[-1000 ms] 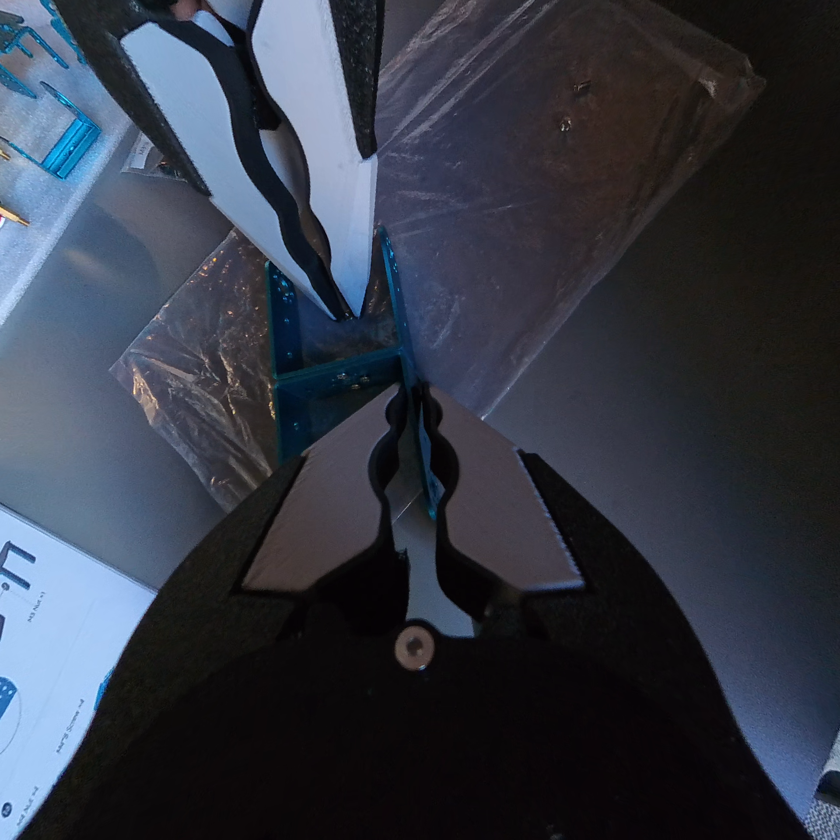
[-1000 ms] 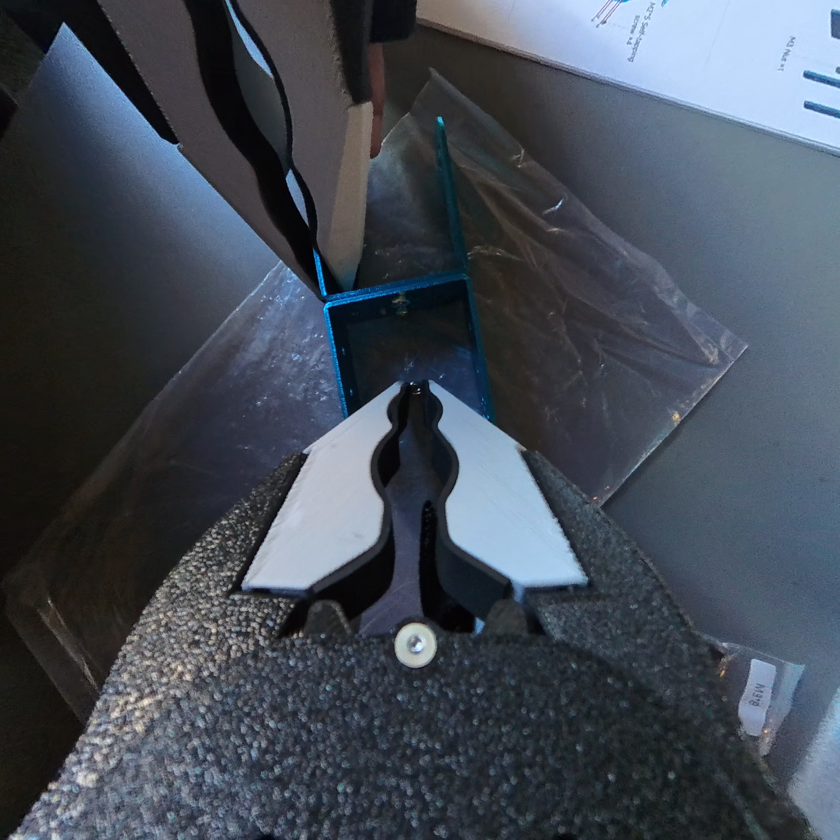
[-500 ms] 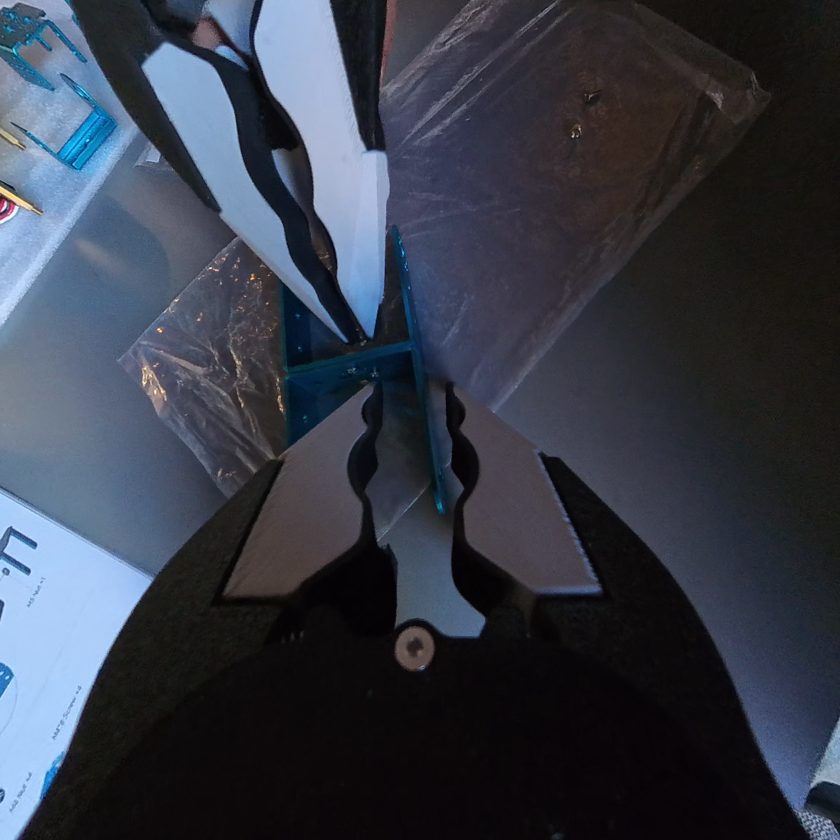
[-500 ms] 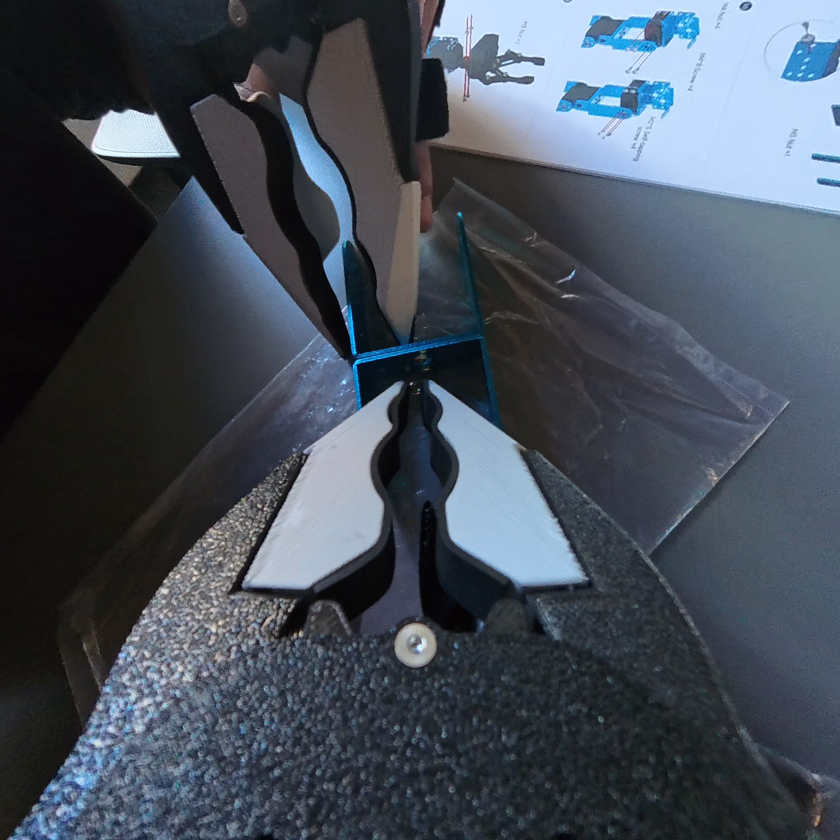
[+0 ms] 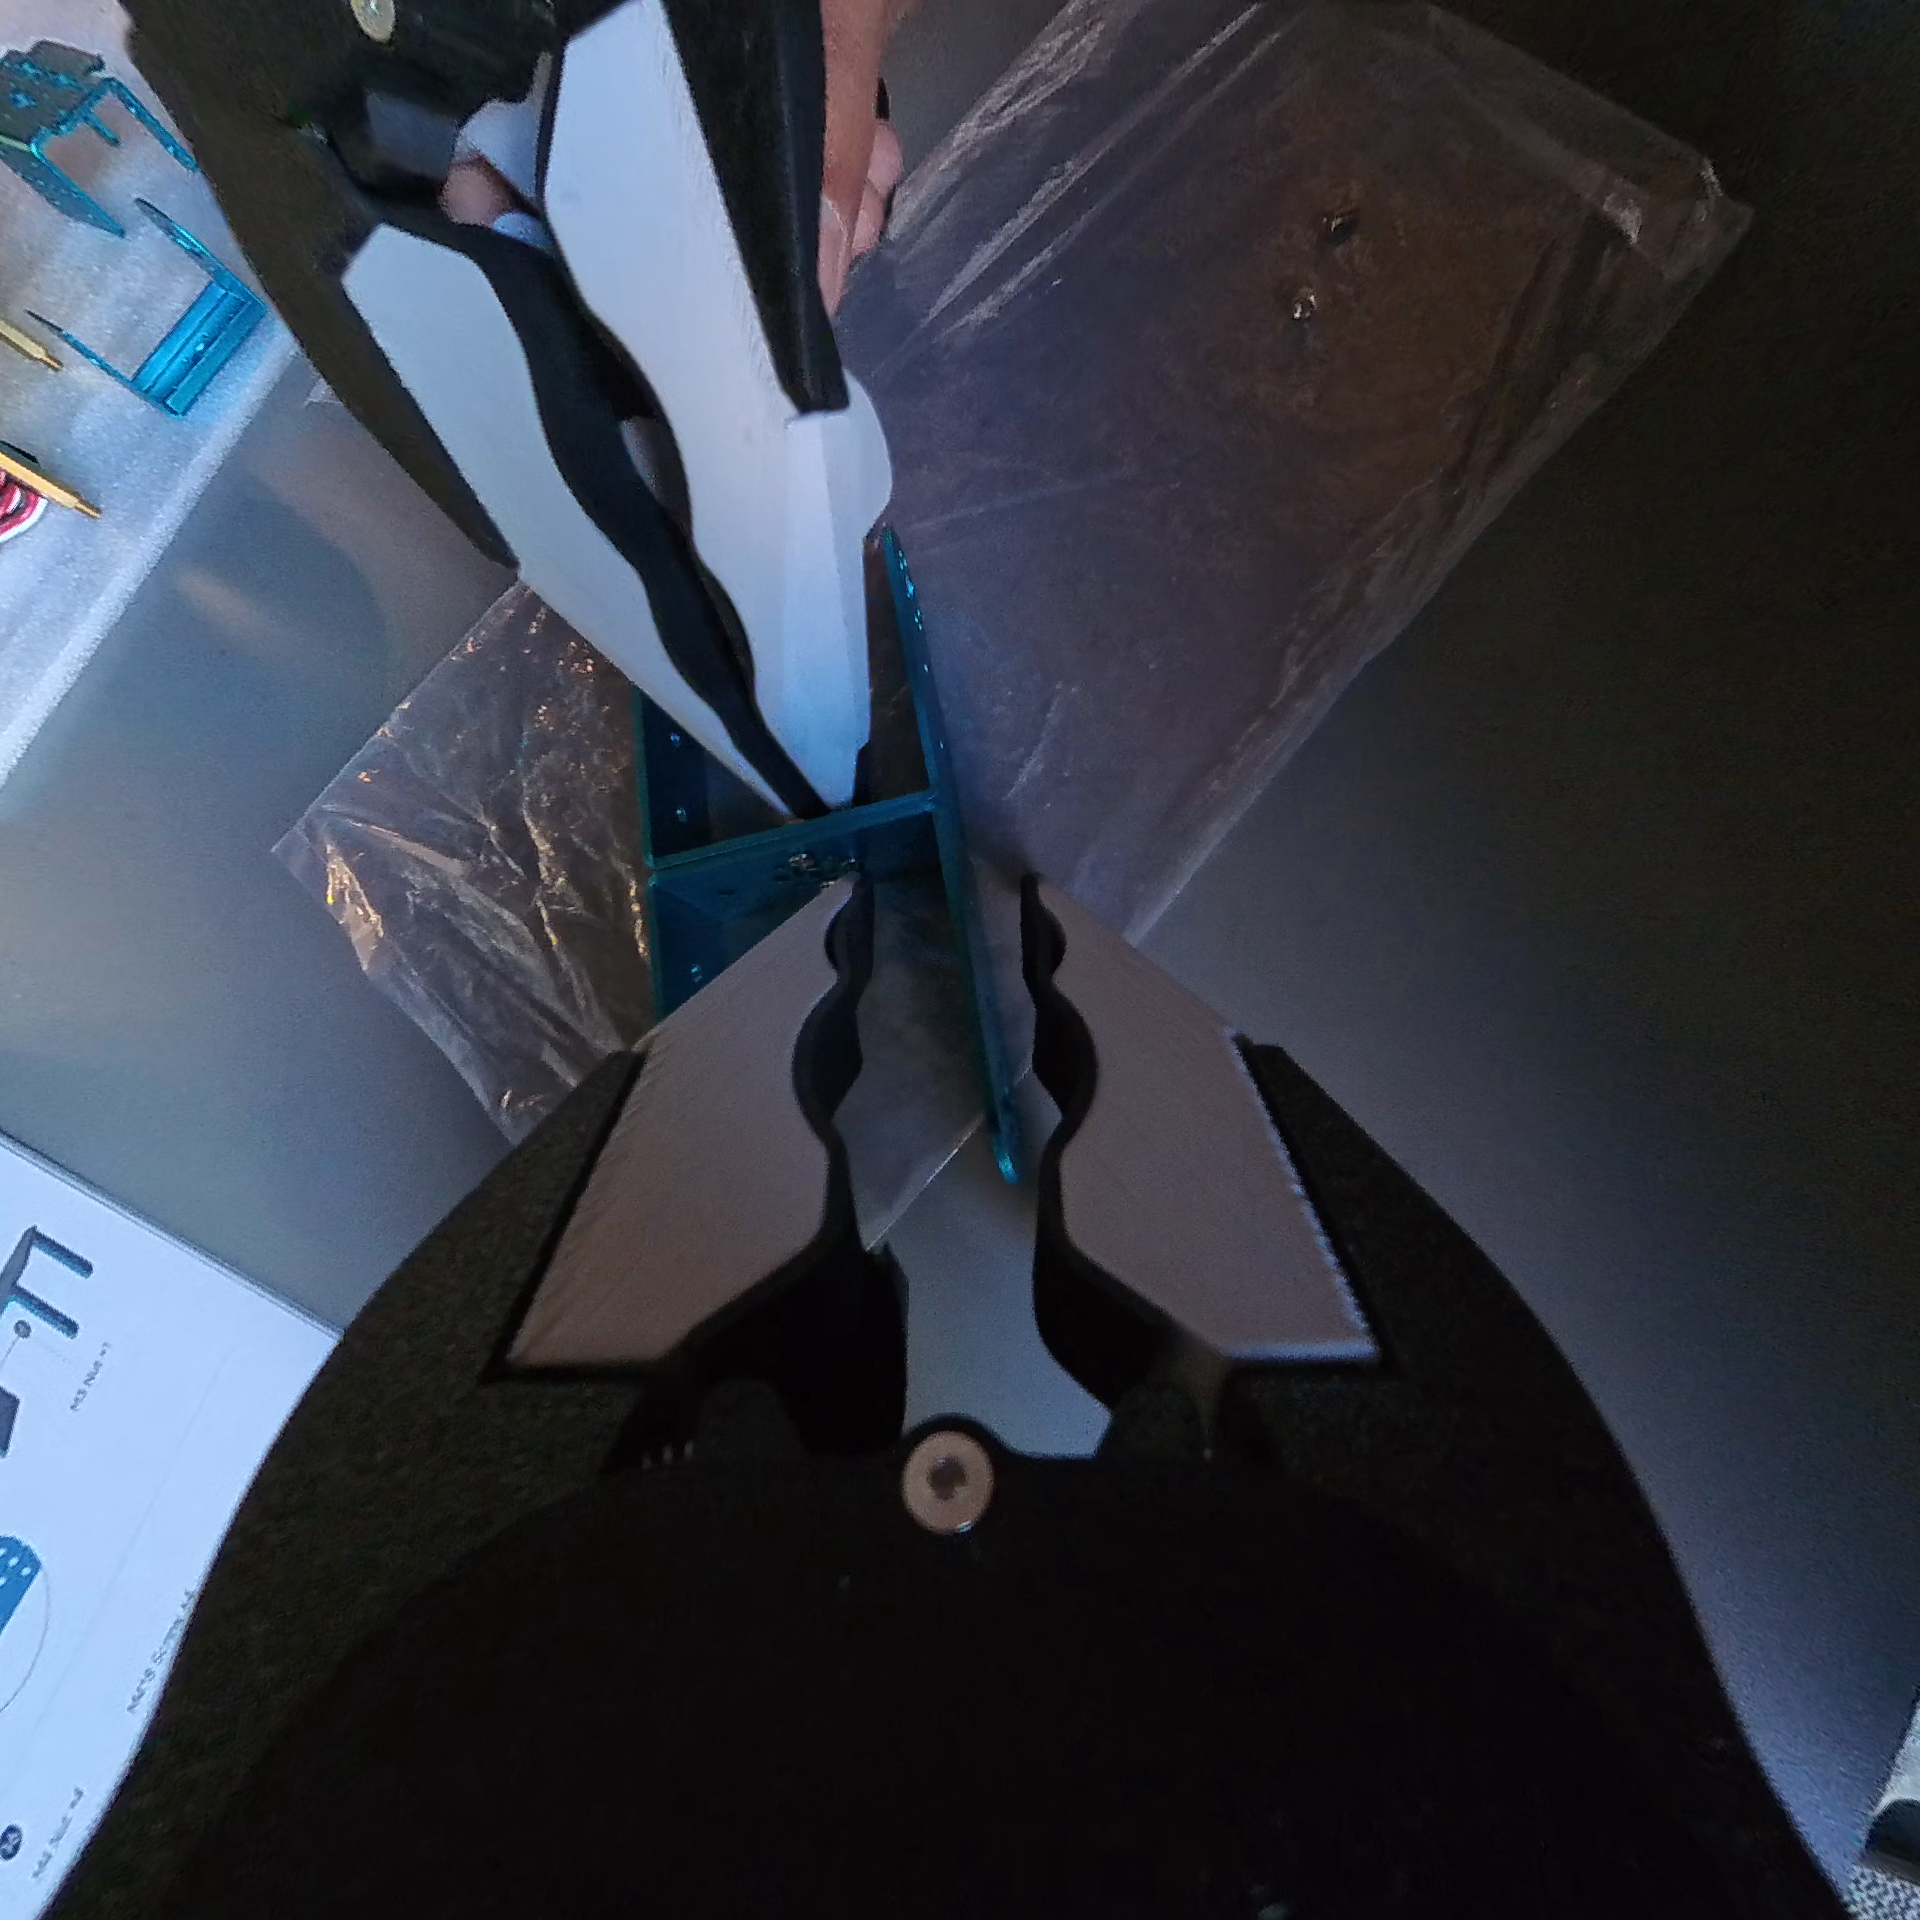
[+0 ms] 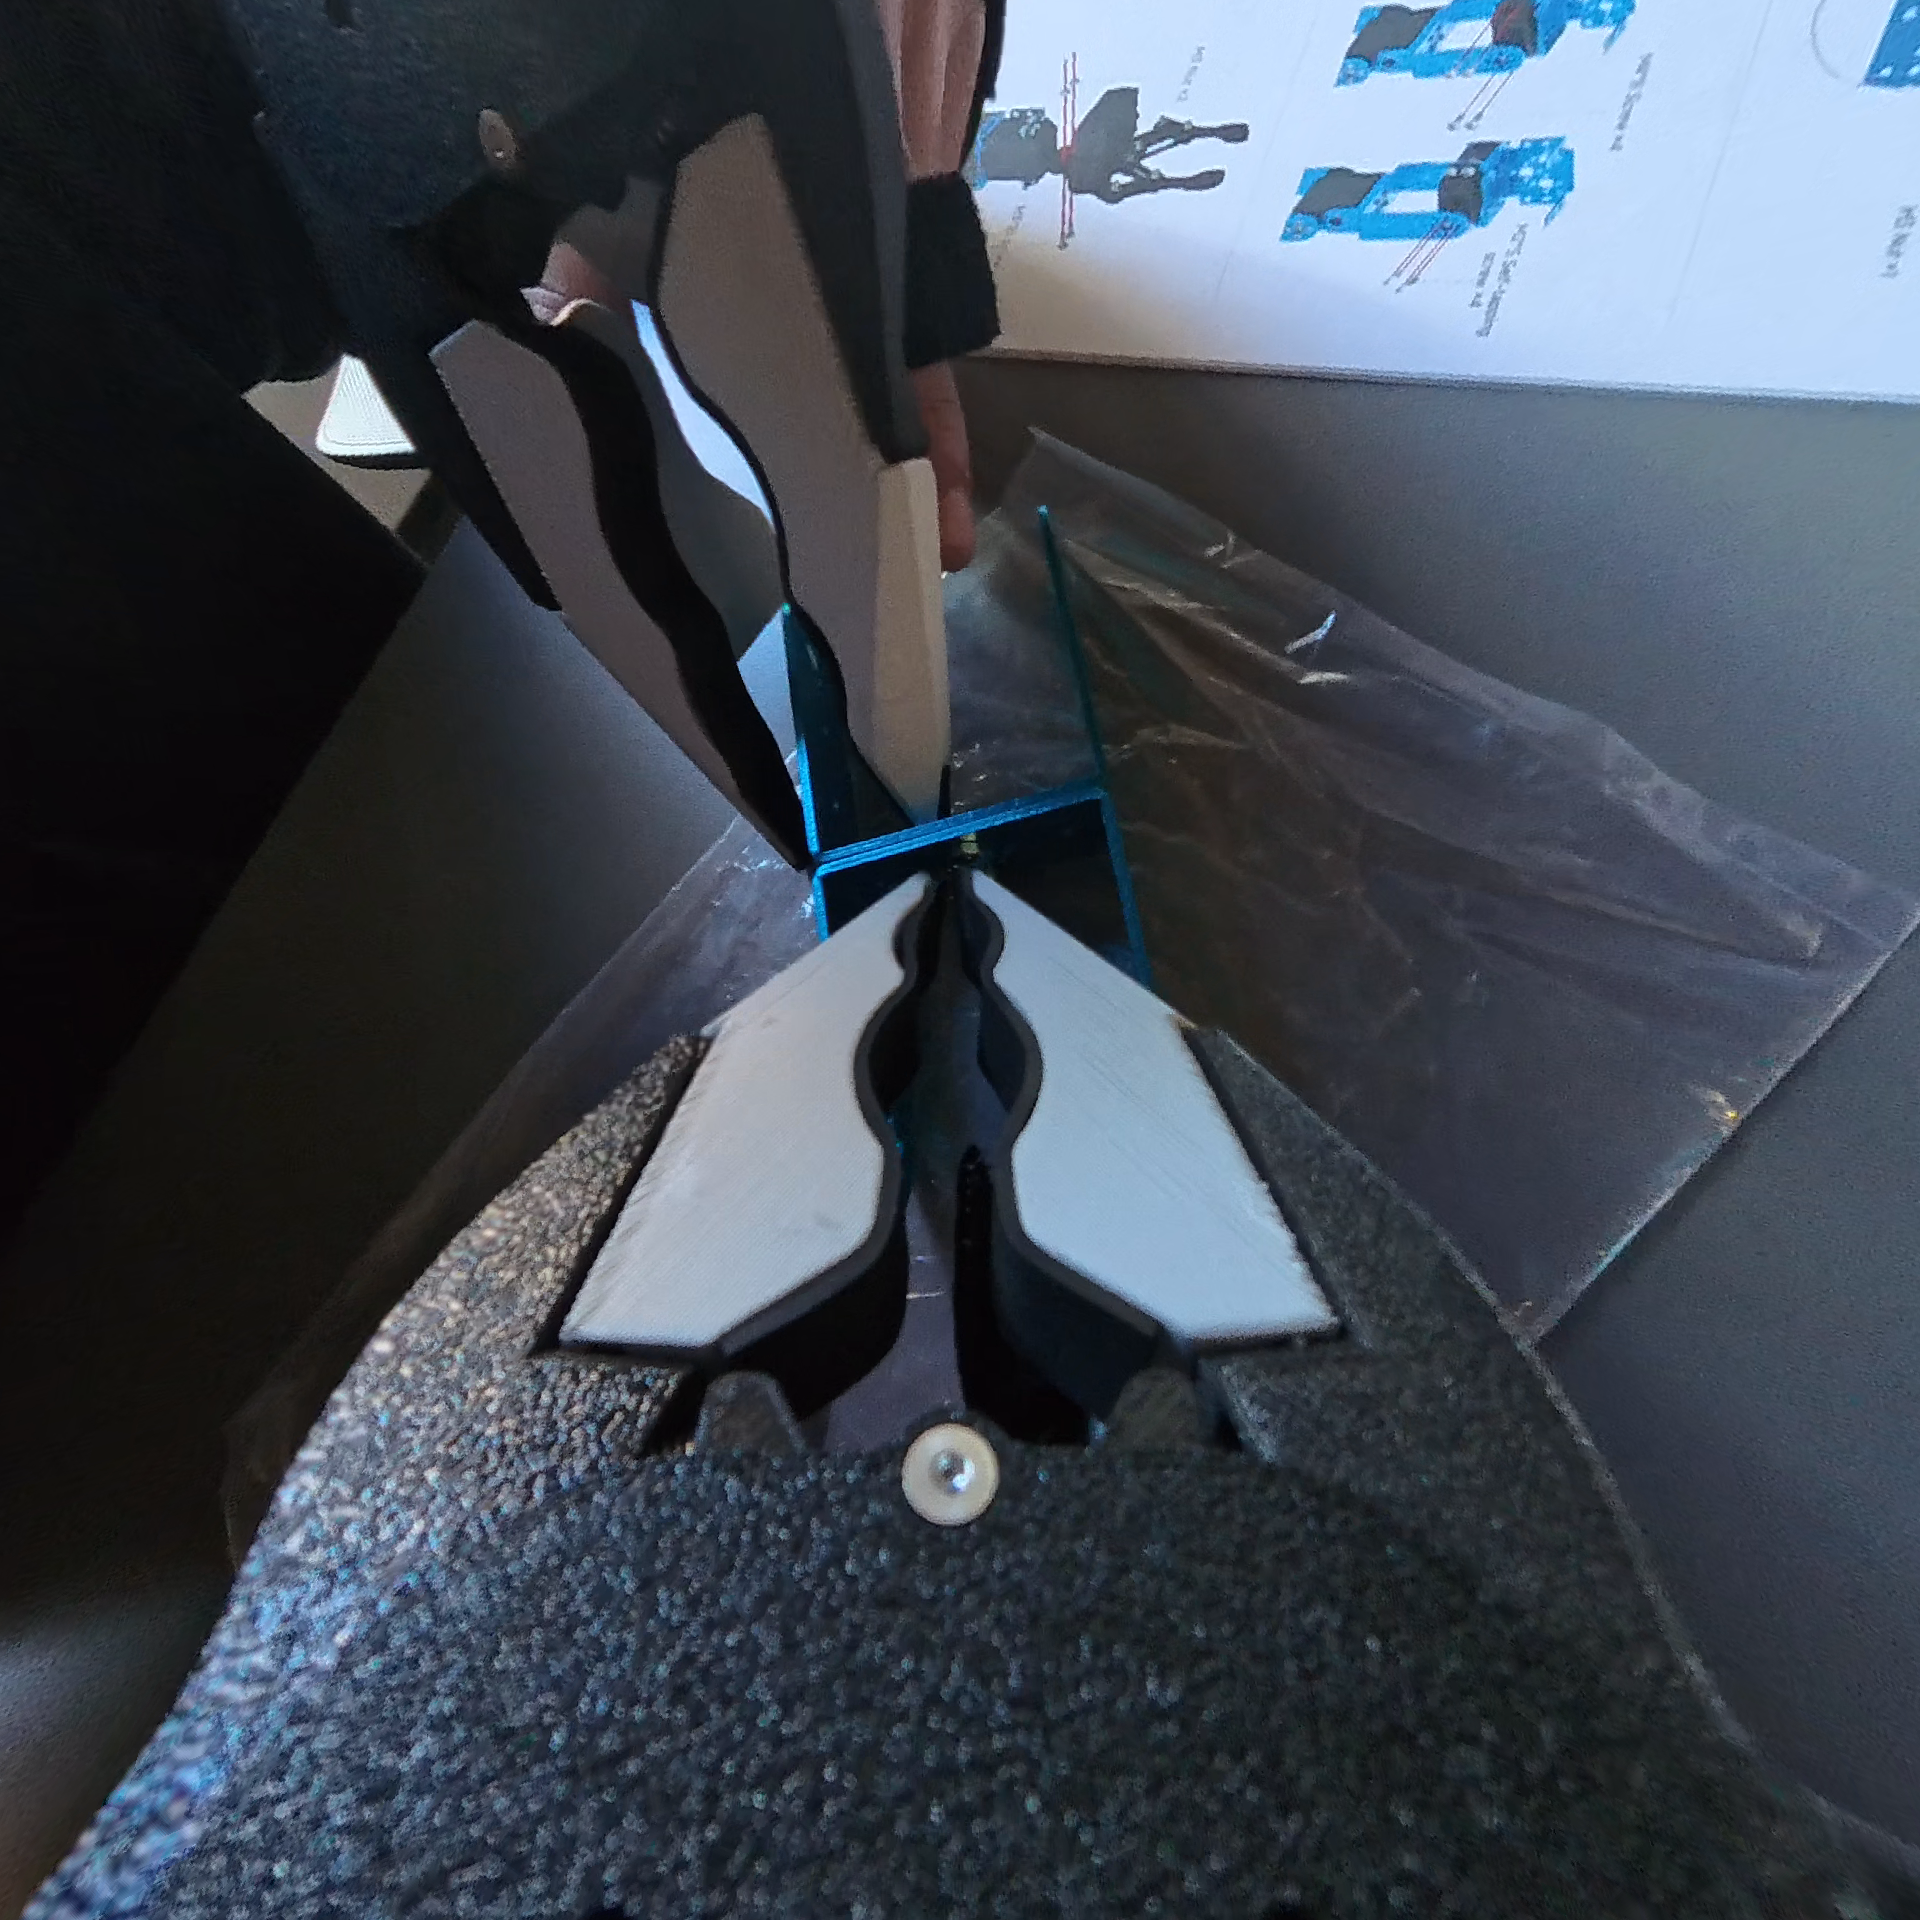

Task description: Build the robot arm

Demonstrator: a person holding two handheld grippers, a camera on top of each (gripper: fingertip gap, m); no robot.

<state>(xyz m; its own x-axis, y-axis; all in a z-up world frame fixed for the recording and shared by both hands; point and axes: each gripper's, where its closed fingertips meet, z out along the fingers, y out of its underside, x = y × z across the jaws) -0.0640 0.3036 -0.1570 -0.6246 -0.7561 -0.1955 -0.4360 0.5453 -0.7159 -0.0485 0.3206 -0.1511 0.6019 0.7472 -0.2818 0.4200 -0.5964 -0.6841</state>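
Note:
A blue metal frame (image 5: 764,888) of two long side plates joined by a cross plate stands on a clear plastic bag (image 5: 468,831). My left gripper (image 5: 935,894) is open, its fingers either side of one side plate (image 5: 961,935) without pinching it. My right gripper (image 5: 821,802) comes in from the far side, shut, its tips at the cross plate. In the right wrist view my right gripper (image 6: 948,878) is shut right at the cross plate (image 6: 997,826), beside a small screw. I cannot tell whether it pinches anything. The left gripper (image 6: 862,826) stands open across the far side plate.
A larger clear bag (image 5: 1247,468) lies behind the frame on the dark grey table. A white instruction sheet (image 5: 104,1507) lies at the near left and shows in the right wrist view (image 6: 1455,156). A foam tray (image 5: 62,395) with blue parts (image 5: 197,343) sits far left.
My left gripper was shut on the blue side plate and has opened wide around it. The right gripper stayed shut at the cross plate while its view tilted up.

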